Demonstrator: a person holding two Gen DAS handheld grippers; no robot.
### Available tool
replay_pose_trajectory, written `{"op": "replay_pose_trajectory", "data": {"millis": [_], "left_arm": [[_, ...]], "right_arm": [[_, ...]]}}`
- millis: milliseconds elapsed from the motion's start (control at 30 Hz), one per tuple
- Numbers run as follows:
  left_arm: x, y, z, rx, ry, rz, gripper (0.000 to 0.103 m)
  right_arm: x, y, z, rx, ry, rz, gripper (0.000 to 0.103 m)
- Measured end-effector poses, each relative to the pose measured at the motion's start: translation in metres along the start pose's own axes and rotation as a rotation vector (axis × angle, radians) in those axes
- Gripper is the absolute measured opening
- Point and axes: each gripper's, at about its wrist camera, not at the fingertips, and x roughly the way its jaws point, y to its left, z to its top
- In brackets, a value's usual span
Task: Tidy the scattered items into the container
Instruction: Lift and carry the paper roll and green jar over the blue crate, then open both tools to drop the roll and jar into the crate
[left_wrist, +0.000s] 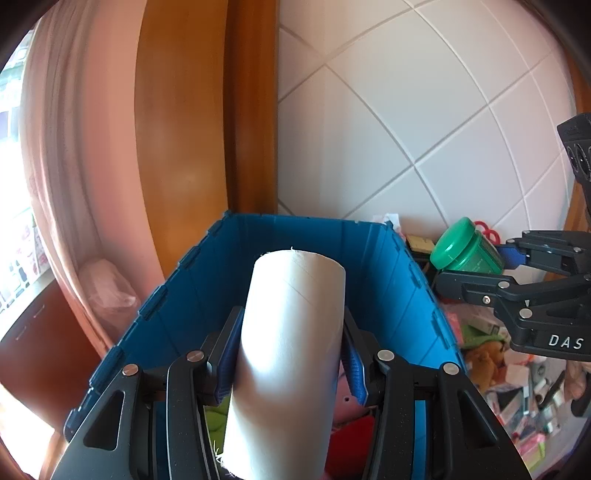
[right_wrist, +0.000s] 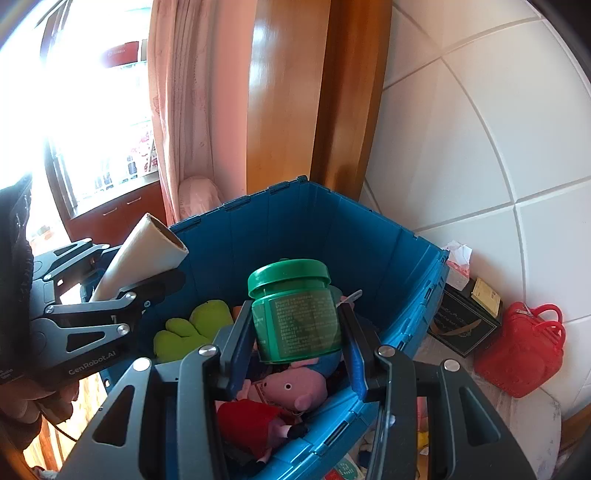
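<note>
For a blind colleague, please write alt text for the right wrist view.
The right gripper holds a green lidded jar in its jaws above an open blue crate containing a pink pig plush and a green plush. At left, the left gripper holds a cardboard tube.

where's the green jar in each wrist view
Left wrist view: green jar at the right edge, held by the right gripper, beside the bin.
Right wrist view: centre, gripped over the open bin.
Shared landmark: the blue bin.
</note>
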Motion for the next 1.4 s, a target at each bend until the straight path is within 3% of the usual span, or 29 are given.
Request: {"op": "replay_pose_trajectory", "data": {"millis": [633, 667, 733, 767, 967, 1400], "left_arm": [[0.012, 0.022, 0.004, -0.024, 0.017, 0.014, 0.047], [0.013, 0.022, 0.004, -0.025, 0.020, 0.008, 0.050], [0.014, 0.020, 0.005, -0.021, 0.026, -0.001, 0.083], [0.013, 0.020, 0.005, -0.019, 0.014, 0.013, 0.099], [0.012, 0.022, 0.003, -0.024, -0.001, 0.047, 0.102], [0.001, 0.002, 0.001, -0.014, -0.010, 0.035, 0.102]], "right_arm": [[0.024, 0.016, 0.013, -0.006, -0.002, 0.022, 0.043], [0.023, 0.017, 0.013, -0.011, -0.009, 0.014, 0.045], [0.023, 0.018, 0.015, -0.021, -0.018, -0.014, 0.077], [0.021, 0.018, 0.015, -0.020, -0.033, -0.027, 0.101], [0.012, 0.012, 0.015, -0.023, -0.045, -0.033, 0.103], [-0.008, -0.003, 0.005, 0.006, -0.061, -0.041, 0.103]]}}
